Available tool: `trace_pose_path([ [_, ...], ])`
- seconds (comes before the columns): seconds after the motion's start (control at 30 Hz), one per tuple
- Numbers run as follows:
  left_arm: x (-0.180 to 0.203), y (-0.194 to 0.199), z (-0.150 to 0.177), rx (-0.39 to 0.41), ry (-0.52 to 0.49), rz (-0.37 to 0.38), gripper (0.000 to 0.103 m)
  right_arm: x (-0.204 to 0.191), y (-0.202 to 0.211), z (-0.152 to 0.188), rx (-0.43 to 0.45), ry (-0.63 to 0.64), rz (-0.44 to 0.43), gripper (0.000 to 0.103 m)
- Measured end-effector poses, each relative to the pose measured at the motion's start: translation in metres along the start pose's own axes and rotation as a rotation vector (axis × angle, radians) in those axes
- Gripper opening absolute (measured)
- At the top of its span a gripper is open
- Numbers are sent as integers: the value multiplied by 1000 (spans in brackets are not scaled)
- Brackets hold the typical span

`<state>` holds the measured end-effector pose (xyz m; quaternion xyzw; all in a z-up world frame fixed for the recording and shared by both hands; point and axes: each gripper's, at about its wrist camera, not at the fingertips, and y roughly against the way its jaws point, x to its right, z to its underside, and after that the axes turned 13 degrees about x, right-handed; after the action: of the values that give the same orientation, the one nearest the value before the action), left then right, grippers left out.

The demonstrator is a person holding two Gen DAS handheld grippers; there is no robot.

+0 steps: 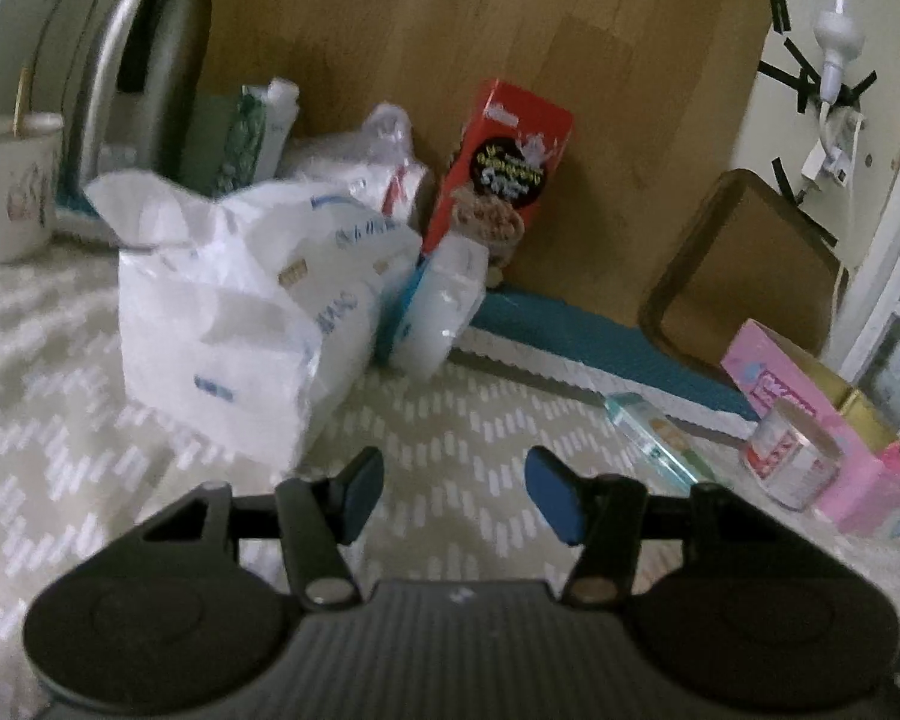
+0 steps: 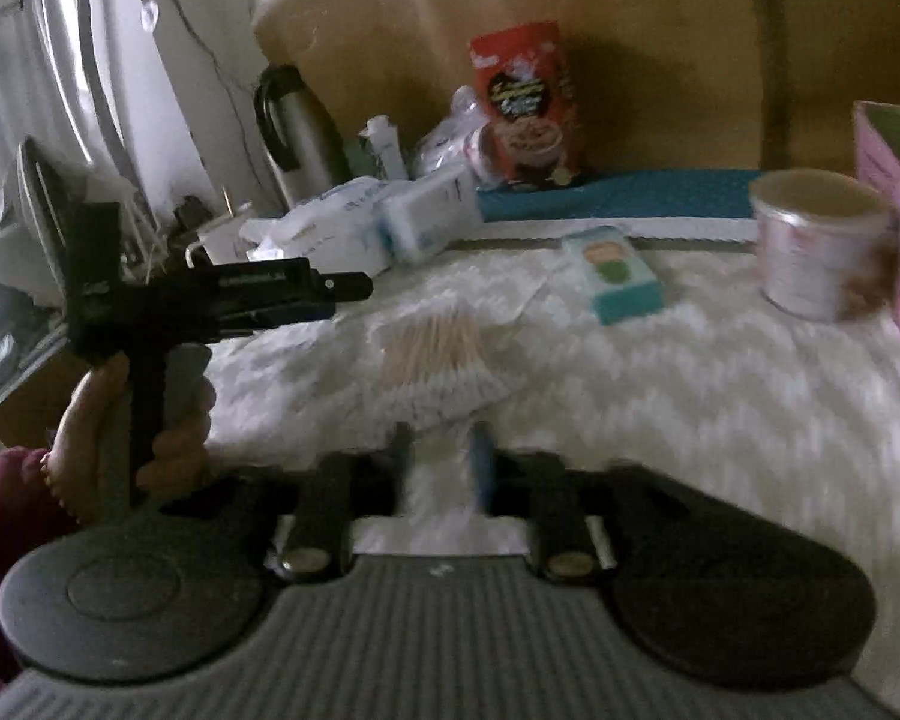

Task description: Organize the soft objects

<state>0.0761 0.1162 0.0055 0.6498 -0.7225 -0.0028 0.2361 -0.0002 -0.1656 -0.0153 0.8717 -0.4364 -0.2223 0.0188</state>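
Left wrist view showed the left gripper (image 1: 453,489) parted and empty above the patterned cloth (image 1: 60,420), while the right gripper (image 2: 441,462) stood narrowly apart, gripping nothing, near the cotton swabs (image 2: 444,360).

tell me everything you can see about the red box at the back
The red box is a tall, narrow carton, cardboard by the look of it, with a dark round emblem bearing pale lettering and a picture of brownish food low on its front; the print is too blurred to read. It stands upright on the blue mat, tilted slightly in the left wrist view, with its back close against the wooden board. A white wrapped pack leans at its foot, and a clear plastic bag sits at its left.
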Motion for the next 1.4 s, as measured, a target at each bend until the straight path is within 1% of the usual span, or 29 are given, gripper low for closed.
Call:
trace_pose_path([
  [0.03, -2, 0, 0, -14, 18, 11, 55, 0, 5, 1, 16, 13, -1, 44],
  [0.13, -2, 5, 1, -56, 86, 40, 55, -4, 6, 0, 39, 75, 4, 46],
  [0.17, 2, 10, 2, -71, 112, 66, 55, -5, 4, 0, 45, 100, 1, 47],
  [0.23, 12, 21, 3, -87, 120, 109, 55, -8, 0, -3, 54, 160, -10, 53],
  [0.3, 25, 32, 5, -103, 101, 136, 55, -7, -3, -6, 68, 213, -19, 54],
  [0.33, 30, 37, 6, -117, 95, 146, 55, -6, -5, -8, 70, 232, -27, 56],
  [0.37, 34, 40, 7, -131, 93, 158, 55, -5, -9, -10, 65, 251, -43, 64],
  [0.4, 37, 43, 8, -142, 93, 169, 56, -4, -15, -11, 53, 273, -63, 68],
  [0.47, 41, 43, 9, -169, 100, 181, 58, -4, -26, -11, 28, 331, -101, 84],
  [0.53, 44, 38, 11, -199, 108, 195, 59, -5, -39, -9, -10, 393, -139, 88],
  [0.6, 49, 29, 15, -230, 107, 193, 59, -4, -57, -7, -63, 414, -149, 89],
  [0.63, 51, 23, 17, -244, 101, 193, 54, -3, -66, -6, -94, 397, -159, 87],
  [0.67, 54, 16, 21, -262, 93, 194, 48, -2, -73, -4, -122, 371, -166, 81],
  [0.7, 56, 12, 24, -276, 95, 187, 48, -5, -72, -3, -103, 382, -154, 67],
  [0.73, 59, 13, 26, -263, 87, 181, 48, -8, -70, -4, -101, 382, -159, 52],
  [0.77, 65, 16, 26, -257, 66, 184, 48, -9, -63, -4, -87, 369, -146, 49],
  [0.8, 71, 19, 24, -251, 44, 190, 48, -9, -54, -3, -61, 367, -130, 48],
  [0.83, 79, 21, 21, -249, 28, 212, 48, -9, -44, -1, -31, 376, -112, 46],
  [0.9, 94, 24, 15, -247, 20, 273, 48, -5, -19, 3, 34, 388, -54, 44],
  [0.97, 116, 22, 10, -248, 0, 343, 48, 5, 8, 0, 100, 373, 20, 43],
  [1.07, 167, 12, 6, -243, -79, 464, 48, 26, 44, -8, 186, 341, 142, 43],
  [1.2, 239, -9, 1, -230, -175, 593, 48, 58, 85, -25, 278, 344, 305, 43],
  [1.27, 275, -23, -1, -221, -211, 638, 49, 76, 98, -36, 312, 347, 385, 43],
  [1.3, 291, -31, -3, -221, -224, 649, 49, 85, 103, -42, 329, 344, 420, 43],
  [1.33, 306, -39, -4, -220, -237, 655, 56, 97, 105, -50, 342, 338, 445, 44],
  [1.37, 323, -49, -6, -209, -250, 648, 71, 110, 103, -58, 354, 326, 467, 44],
  [1.4, 336, -59, -8, -196, -264, 633, 80, 124, 97, -67, 361, 314, 501, 45],
])
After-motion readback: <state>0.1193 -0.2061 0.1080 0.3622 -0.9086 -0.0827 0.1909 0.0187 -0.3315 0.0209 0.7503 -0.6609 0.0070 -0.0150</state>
